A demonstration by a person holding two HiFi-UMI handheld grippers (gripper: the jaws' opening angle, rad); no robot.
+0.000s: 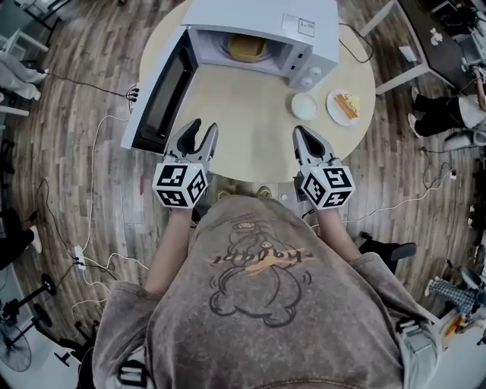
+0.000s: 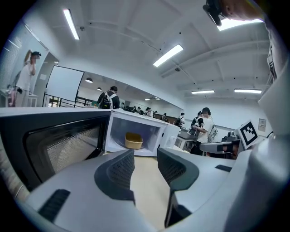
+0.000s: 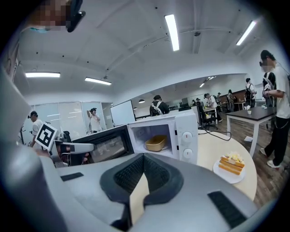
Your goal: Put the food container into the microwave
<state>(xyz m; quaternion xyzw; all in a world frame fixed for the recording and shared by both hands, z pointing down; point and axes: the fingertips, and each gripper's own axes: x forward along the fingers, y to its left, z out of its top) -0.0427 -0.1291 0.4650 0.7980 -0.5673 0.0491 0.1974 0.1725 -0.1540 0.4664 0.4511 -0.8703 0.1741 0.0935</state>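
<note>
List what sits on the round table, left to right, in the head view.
The open microwave door → food container inside the microwave → round white dish → plate with a slice of layered food.

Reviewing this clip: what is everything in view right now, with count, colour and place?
microwave: one, white, door open, far side of the table
food container: one, yellow, inside the microwave
round dish: one, white, on the table right of the microwave
plate: one, white, right of the dish
cake slice: one, yellow-orange, on the plate
table: one, beige, round
left gripper: one, grey-white, fingers apart, empty
right gripper: one, grey-white, fingers together, empty
</note>
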